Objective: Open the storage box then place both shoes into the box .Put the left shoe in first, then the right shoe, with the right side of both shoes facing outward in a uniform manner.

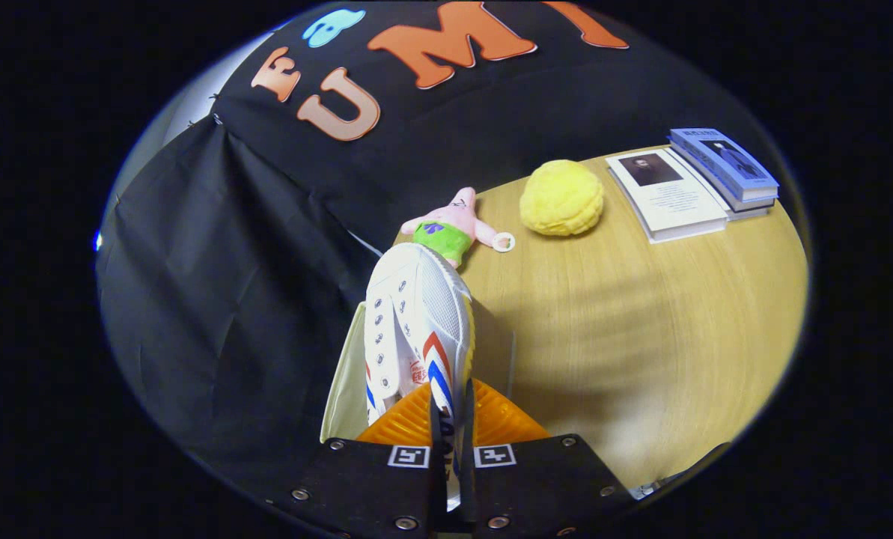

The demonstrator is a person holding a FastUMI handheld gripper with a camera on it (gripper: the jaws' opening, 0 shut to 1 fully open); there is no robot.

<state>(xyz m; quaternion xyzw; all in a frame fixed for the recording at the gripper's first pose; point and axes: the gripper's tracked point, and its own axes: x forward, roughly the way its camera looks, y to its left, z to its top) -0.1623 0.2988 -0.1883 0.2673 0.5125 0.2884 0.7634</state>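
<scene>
**Shoe clamped in the jaws, held over the table edge**

- Gripper (450, 423): jaws drawn close together, both pressing on the rim of the shoe at its near end.
- Shoe (416, 322): white, mesh side, red and blue stripes, lace holes visible. It stretches straight away from the jaws, its far end pointing toward the plush toy.
- Box (345, 382): a pale panel shows just left of the shoe, beside the jaws; cannot tell if it is a lid or a wall.
- Table (641, 314): light wood, right of the shoe.
- Plush toy (453, 224): pink with green shorts, lying just beyond the shoe's far end.
- Yellow cushion (562, 198): right of the plush toy, near it.
- 2 stacks of books (693, 187): right of the cushion, well apart from the shoe.
</scene>
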